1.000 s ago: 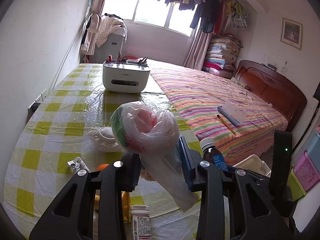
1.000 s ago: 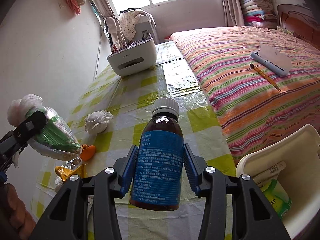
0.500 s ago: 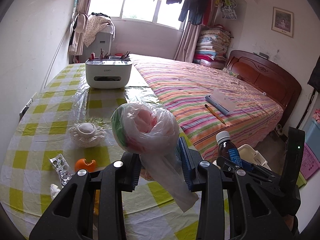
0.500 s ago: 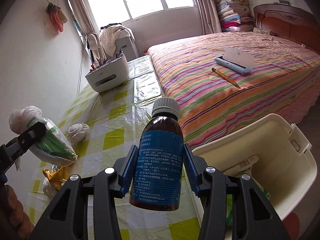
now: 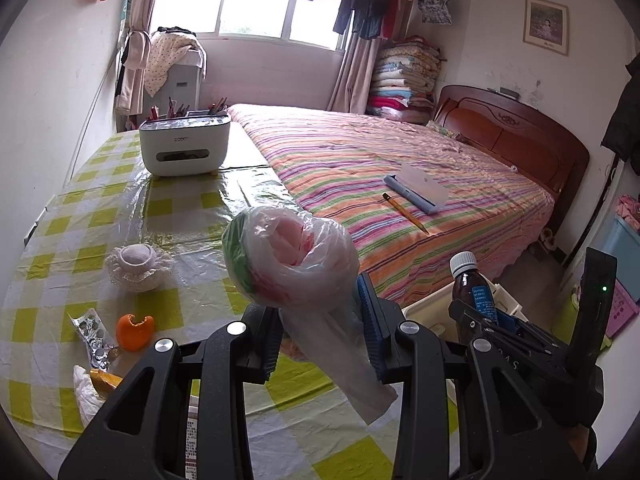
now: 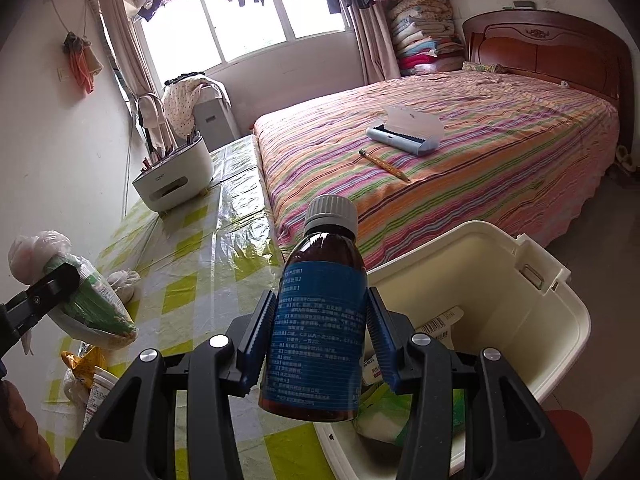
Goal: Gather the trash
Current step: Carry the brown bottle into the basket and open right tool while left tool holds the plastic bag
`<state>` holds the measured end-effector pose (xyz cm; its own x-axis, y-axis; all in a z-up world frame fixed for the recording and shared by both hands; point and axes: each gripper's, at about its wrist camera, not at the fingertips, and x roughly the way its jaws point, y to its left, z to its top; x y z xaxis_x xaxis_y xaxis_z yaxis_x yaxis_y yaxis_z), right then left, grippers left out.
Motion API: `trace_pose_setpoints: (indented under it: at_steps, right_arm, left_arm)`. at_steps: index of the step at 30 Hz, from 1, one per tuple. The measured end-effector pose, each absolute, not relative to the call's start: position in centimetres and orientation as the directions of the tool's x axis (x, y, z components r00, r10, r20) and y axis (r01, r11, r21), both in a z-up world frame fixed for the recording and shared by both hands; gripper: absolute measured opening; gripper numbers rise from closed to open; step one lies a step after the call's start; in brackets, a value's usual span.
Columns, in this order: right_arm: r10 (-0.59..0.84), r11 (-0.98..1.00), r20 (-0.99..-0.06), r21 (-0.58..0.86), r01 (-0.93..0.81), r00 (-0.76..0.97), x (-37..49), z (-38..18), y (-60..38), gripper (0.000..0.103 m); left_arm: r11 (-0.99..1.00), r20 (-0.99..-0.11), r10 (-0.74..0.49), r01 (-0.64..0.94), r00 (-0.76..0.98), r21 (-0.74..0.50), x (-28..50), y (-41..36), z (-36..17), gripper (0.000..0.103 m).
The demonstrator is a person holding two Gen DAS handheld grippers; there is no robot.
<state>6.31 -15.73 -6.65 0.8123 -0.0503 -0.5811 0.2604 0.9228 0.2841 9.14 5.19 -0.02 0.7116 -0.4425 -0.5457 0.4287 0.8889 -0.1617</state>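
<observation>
Left gripper [image 5: 320,332] clamped on crinkly plastic bag [image 5: 292,256] above table [image 5: 80,216], right gripper [image 6: 316,340] clamped on brown glass bottle [image 6: 320,312] over cream plastic bin [image 6: 500,280], glossy checked tablecloth [image 6: 224,248], striped bed [image 6: 440,168] beyond.

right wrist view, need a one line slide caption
Right gripper holds a brown medicine bottle beside the cream bin at the checked table's edge.

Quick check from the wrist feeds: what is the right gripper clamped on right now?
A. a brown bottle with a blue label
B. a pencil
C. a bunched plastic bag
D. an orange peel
A: the right gripper has its pads pressed on both sides of the brown bottle, beside the cream bin.
</observation>
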Motion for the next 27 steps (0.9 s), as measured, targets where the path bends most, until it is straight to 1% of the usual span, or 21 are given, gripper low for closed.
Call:
trace_pose_setpoints:
  at_steps: [12, 27]
  right_arm:
    - [-0.126, 0.904, -0.560, 0.275, 0.327, 0.819, 4.5, -6.8, -17.3, 0.044]
    - [-0.186, 0.880, -0.545, 0.277, 0.385, 0.817, 3.3, -6.8, -18.6, 0.045]
  left_arm:
    - [0.880, -0.561, -0.451, 0.451, 0.695, -0.148, 8.9, 3.6, -0.5, 0.034]
    - [0.848, -0.567, -0.495, 0.508, 0.659, -0.150, 8.0, 1.4, -0.7, 0.034]
